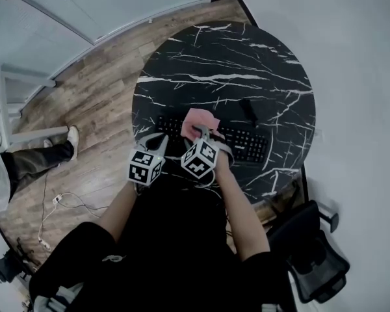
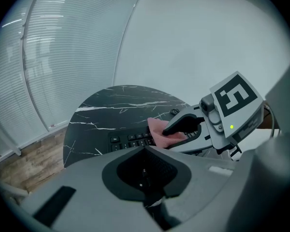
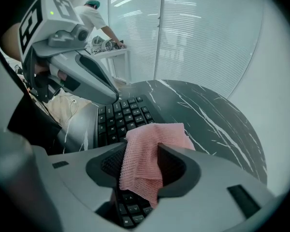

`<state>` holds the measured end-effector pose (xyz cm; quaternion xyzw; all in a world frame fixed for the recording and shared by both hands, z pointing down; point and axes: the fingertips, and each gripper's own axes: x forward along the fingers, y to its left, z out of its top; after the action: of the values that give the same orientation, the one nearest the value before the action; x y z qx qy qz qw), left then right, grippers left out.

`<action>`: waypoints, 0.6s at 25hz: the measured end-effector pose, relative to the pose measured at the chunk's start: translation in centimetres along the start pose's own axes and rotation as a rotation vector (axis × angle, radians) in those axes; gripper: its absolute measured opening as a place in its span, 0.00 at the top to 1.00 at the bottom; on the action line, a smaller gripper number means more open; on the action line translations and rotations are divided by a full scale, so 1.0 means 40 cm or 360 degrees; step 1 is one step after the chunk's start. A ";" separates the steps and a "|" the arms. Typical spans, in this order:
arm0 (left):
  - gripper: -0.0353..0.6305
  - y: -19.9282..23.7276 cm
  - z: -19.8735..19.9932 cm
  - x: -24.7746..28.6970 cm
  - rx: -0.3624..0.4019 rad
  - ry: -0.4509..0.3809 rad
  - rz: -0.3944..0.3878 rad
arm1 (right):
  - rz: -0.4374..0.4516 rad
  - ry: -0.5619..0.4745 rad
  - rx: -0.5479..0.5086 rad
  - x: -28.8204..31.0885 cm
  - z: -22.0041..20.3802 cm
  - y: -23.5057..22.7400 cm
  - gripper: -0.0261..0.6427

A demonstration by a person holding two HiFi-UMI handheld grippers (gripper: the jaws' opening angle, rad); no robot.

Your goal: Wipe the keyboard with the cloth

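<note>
Pink cloth [image 3: 152, 151] sits pinched in the right claw [image 3: 144, 172] over the left part of the keyboard [image 1: 244, 143] near the tabletop's [image 1: 234, 64] front edge, the left claw [image 2: 146, 172] closed and empty beside it, so I'd judge wiping barely begun, with the right-hand keys left.

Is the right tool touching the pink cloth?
Touching. The right gripper view shows the jaws of the right tool closed on the pink cloth, pinching it between them above the keyboard.
</note>
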<state>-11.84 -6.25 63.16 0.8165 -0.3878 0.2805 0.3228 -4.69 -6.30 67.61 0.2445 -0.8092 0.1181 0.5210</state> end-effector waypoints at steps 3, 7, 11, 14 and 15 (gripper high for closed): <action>0.95 -0.022 0.005 0.010 0.0014 0.0007 -0.0004 | 0.0002 -0.0003 0.0018 -0.009 -0.021 -0.008 0.70; 0.95 -0.046 0.008 0.020 0.0035 0.0018 -0.0006 | -0.0007 -0.0008 0.0033 -0.022 -0.043 -0.020 0.70; 0.95 -0.071 0.015 0.031 0.0054 0.0027 -0.0009 | -0.0010 -0.0012 0.0058 -0.034 -0.071 -0.030 0.70; 0.95 -0.093 0.023 0.040 0.0072 0.0028 -0.0014 | -0.0014 -0.0006 0.0071 -0.042 -0.096 -0.036 0.70; 0.95 -0.100 0.024 0.042 0.0078 0.0030 -0.0016 | -0.0020 -0.0008 0.0078 -0.045 -0.102 -0.039 0.70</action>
<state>-7.45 -5.77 62.50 0.8235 -0.3737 0.2959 0.3077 -0.06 -5.33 67.65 0.2627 -0.8058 0.1338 0.5136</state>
